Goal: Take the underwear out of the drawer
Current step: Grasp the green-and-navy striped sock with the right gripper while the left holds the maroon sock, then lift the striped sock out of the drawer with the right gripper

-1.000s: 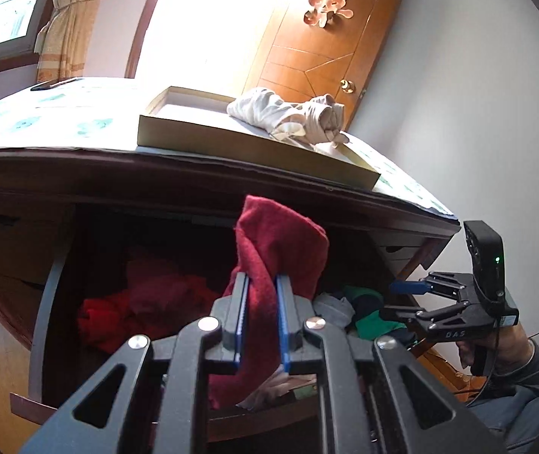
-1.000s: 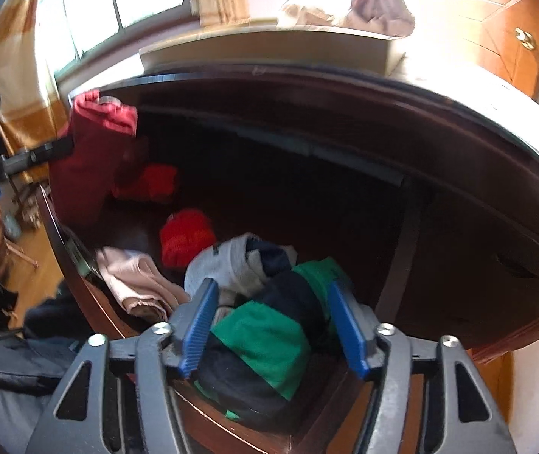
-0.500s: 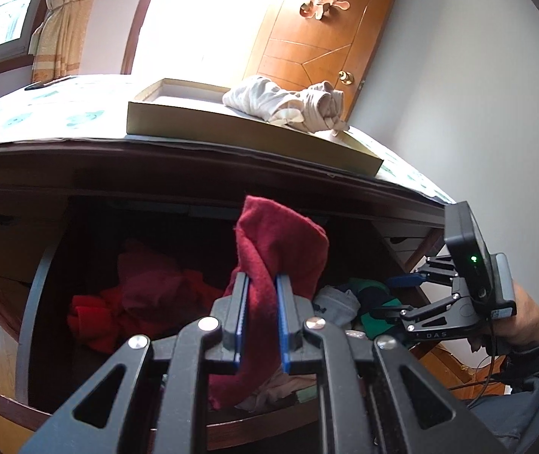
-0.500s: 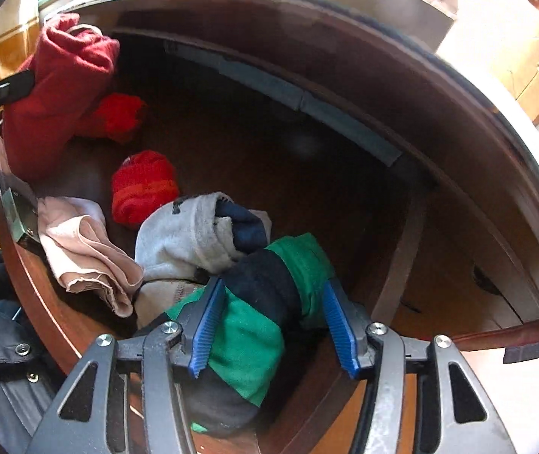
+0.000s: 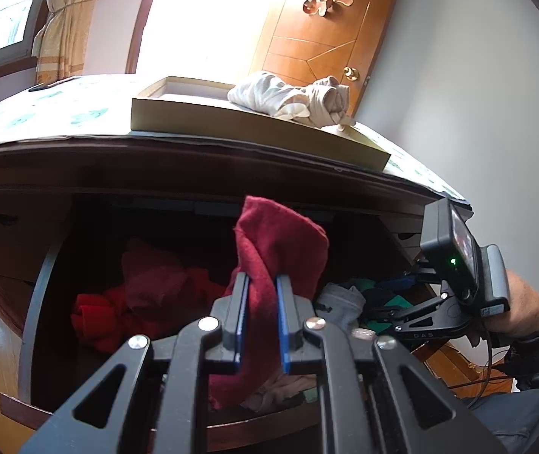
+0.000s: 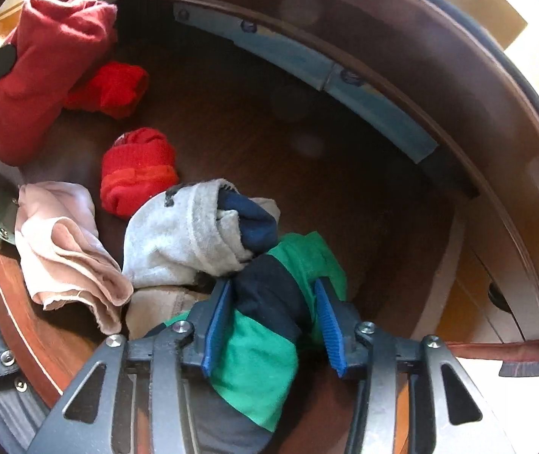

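While my left gripper (image 5: pixel 261 316) pinches the dark red underwear (image 5: pixel 277 261) above the open drawer (image 5: pixel 34 302), my right gripper (image 6: pixel 269 325) closes around the green and navy underwear (image 6: pixel 269 325) inside it.

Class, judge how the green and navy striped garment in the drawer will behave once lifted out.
The green and navy striped garment will probably flop and sag: it already bunches between the right tongs. It looks light, and it may drag the touching grey garment.
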### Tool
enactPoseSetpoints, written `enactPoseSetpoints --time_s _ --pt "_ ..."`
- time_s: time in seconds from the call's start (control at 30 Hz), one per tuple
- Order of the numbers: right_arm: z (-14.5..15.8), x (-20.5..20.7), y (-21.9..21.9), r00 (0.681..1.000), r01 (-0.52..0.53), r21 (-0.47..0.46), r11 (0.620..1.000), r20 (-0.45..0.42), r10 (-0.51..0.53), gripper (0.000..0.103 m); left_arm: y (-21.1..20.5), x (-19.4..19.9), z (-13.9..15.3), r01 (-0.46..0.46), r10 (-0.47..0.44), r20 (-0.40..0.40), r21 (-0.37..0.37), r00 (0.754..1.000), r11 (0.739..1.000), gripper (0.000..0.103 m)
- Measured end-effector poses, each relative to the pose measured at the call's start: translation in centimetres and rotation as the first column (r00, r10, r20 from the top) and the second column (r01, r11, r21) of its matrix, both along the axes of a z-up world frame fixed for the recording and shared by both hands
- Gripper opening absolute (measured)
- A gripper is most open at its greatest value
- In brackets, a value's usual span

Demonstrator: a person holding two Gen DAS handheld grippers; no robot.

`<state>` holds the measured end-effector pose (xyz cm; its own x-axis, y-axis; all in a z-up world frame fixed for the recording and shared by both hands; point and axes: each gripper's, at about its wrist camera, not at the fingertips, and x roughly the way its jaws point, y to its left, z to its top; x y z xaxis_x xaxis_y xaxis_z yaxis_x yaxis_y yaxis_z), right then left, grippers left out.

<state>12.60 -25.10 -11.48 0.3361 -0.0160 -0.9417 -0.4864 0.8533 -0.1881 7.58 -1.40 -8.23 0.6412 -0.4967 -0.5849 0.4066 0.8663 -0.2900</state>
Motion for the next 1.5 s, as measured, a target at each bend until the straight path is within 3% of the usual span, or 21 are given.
enactPoseSetpoints --time_s 0.07,0.23,0.57,1.03,1.5 --pt "0.0 -0.4 0.0 1.0 -0.021 0.005 1.0 0.021 0.021 0.027 0.0 0.0 0.0 -0.005 0.005 0.0 0.0 1.0 1.0 0.011" --pt "0.9 -0.4 -1.1 0.997 -0.01 0.108 0.994 0.074 0.002 0.016 0.1 -0.2 0.0 -0.015 0.015 0.009 -0.007 1.0 1.0 0.011" --pt "2.8 -2.6 -2.5 0.983 -0.027 0.206 0.978 0.185 -0.012 0.013 0.1 -0.6 0.2 -0.019 0.019 0.028 -0.018 0.999 1.0 0.011" --pt "6.6 -5.8 -4.0 0.937 -0.095 0.313 0.945 0.35 -0.022 0.012 0.4 -1.1 1.0 -0.025 0.028 0.07 -0.05 0.997 0.998 0.011" --pt "8.2 -6.4 -4.0 0.925 -0.146 0.359 0.922 0.38 -0.001 0.011 0.3 -1.3 1.1 -0.029 0.034 0.089 -0.061 0.995 0.998 0.011"
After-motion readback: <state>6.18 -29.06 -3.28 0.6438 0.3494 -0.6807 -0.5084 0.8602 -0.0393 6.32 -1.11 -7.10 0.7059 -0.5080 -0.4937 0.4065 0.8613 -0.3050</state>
